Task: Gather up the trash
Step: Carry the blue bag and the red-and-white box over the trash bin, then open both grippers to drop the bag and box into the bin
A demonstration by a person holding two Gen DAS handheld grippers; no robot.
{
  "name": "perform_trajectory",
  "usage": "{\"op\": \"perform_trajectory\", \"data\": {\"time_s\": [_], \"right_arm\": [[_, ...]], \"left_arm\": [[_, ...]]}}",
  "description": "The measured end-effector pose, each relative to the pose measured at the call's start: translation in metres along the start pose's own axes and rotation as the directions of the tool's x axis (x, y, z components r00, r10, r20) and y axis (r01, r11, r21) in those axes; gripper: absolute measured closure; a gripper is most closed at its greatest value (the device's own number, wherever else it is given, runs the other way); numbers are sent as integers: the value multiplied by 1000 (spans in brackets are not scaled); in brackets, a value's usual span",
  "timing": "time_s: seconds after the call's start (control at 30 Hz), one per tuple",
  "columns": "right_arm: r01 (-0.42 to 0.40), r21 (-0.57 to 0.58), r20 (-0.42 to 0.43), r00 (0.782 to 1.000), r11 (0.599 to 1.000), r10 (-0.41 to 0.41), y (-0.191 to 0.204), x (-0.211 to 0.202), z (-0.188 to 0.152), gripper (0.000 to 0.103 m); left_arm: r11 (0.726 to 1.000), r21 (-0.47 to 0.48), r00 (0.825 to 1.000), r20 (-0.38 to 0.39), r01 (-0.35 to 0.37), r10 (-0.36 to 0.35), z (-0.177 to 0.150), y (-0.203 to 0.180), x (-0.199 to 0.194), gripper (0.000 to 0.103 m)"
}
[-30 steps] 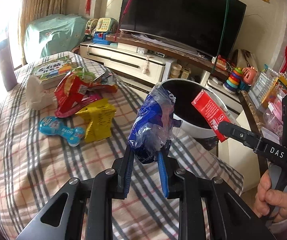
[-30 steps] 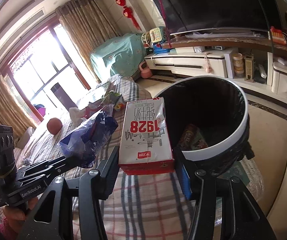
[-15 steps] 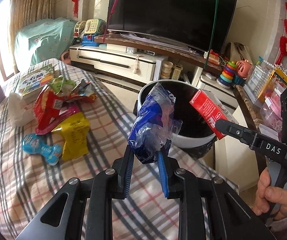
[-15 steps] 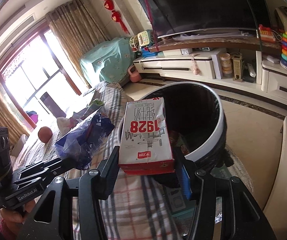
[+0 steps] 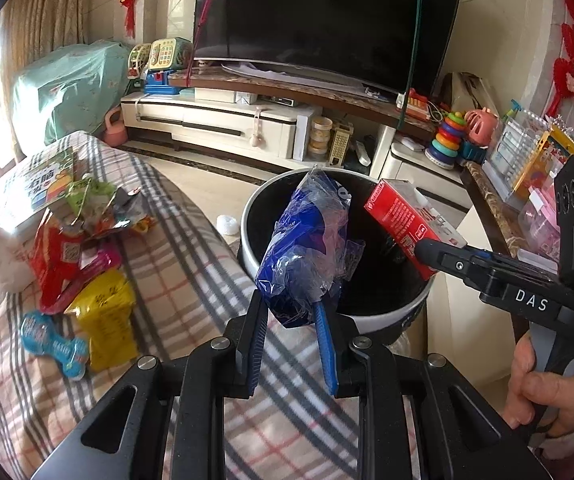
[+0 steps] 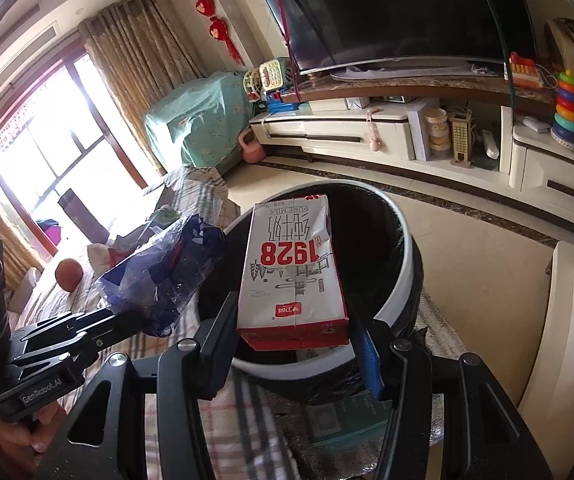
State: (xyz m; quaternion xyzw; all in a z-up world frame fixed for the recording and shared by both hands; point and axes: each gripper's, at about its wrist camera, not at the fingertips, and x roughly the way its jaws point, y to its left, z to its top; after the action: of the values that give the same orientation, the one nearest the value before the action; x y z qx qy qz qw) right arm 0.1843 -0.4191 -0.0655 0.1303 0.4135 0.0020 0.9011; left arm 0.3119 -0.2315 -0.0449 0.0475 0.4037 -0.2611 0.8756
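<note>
- The left gripper (image 5: 291, 312) is clenching the lower end of a crumpled blue plastic wrapper (image 5: 307, 248); most of the wrapper is standing free above the fingertips and leaning out over the near rim of the bin (image 5: 247, 216).
- The right gripper (image 6: 293, 320) is grasping a red-and-white milk carton (image 6: 293, 276) by its sides, low down, with the carton's far end reaching out past the fingers over the bin's black mouth.
- The risk I am seeing: both loads are crowding the same opening, the wrapper just to the left of the carton, so the grippers could be knocking each other on release.
- The wrapper is light and springy; it may be clinging to a blue pad or drifting onto the checked cloth (image 5: 191, 280) instead of dropping in.
- The carton is sitting over the near edge of the rim; let go too early, it could be tipping off the rim and out onto the floor.
- Farther left of the left fingers, more trash is waiting on the cloth: a yellow packet (image 5: 103, 320), a red packet (image 5: 57, 256) and a blue bone-shaped wrapper (image 5: 53, 344).
- Beyond the bin, a small white ball (image 5: 226, 224) is lying on the floor, and the TV cabinet (image 5: 215, 124) is standing well behind; nothing is blocking the drop.
</note>
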Motion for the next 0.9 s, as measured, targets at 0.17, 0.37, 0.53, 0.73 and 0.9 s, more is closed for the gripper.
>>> {"op": "perform_trajectory", "data": {"time_s": [0.17, 0.37, 0.53, 0.73, 0.9], "right_arm": [[13, -7, -4, 1000, 1000, -13, -5, 6, 9, 50], [32, -18, -20, 999, 999, -32, -8, 15, 17, 50], [37, -18, -36, 999, 999, -37, -10, 22, 21, 50], [46, -22, -53, 997, 999, -47, -12, 28, 23, 50], [48, -26, -64, 997, 998, -50, -13, 32, 27, 49]], "left_arm": [[1000, 1, 1000, -29, -1, 1, 11, -3, 17, 80], [1000, 9, 999, -49, -12, 13, 21, -9, 32, 80], [1000, 15, 998, -57, -15, 16, 27, -11, 41, 80], [997, 65, 998, -44, 39, -36, 30, -12, 47, 78], [993, 87, 996, -36, 81, -78, 32, -11, 49, 63]]}}
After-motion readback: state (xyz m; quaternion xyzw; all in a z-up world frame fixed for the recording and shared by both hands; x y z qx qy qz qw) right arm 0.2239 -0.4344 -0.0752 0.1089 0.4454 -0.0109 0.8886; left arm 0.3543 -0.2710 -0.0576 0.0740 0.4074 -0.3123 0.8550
